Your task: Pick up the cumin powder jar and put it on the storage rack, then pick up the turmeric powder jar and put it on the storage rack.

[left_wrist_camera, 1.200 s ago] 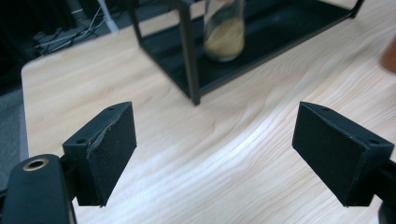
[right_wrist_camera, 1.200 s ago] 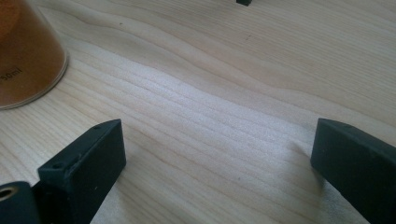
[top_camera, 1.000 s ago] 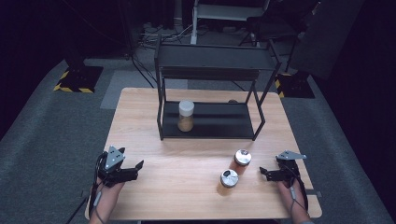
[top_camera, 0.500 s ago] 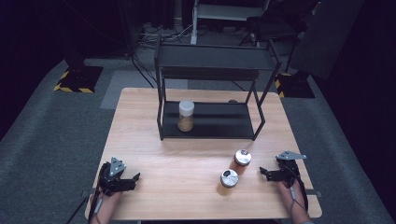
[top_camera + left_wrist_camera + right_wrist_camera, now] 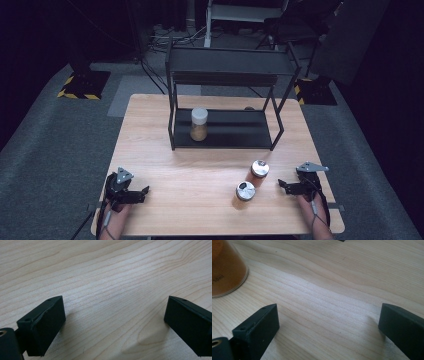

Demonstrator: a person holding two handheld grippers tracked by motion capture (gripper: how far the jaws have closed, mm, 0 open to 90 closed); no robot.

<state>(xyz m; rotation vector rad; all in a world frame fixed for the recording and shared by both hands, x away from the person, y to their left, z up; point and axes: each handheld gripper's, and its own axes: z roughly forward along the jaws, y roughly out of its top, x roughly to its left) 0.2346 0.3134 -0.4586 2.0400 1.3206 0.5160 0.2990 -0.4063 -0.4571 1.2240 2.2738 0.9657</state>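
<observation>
Jars: three in all, each with a brownish-orange filling. Two silver-lidded jars stand on the wooden table toward its near right corner: one jar farther back, the other jar just beside it and closer to the near edge, the two apart from each other. A third, white-lidded jar stands upright on the lower shelf of the black metal rack, left of the shelf's middle; the rack occupies the far middle of the table and has two levels, its upper shelf bare. In the right gripper view the base of one amber jar appears at the upper left, bearing small print that reads "50 ml"; no other writing can be read.

Grippers: two. The left gripper lies low over the near left corner of the table; its jaws have just been opening and now stand wide apart, with bare wood between them, as the left gripper view confirms. The right gripper rests near the right edge, pointing toward the two silver-lidded jars and well short of touching either; its jaws are likewise spread wide, nothing between them, as the right gripper view shows.
</observation>
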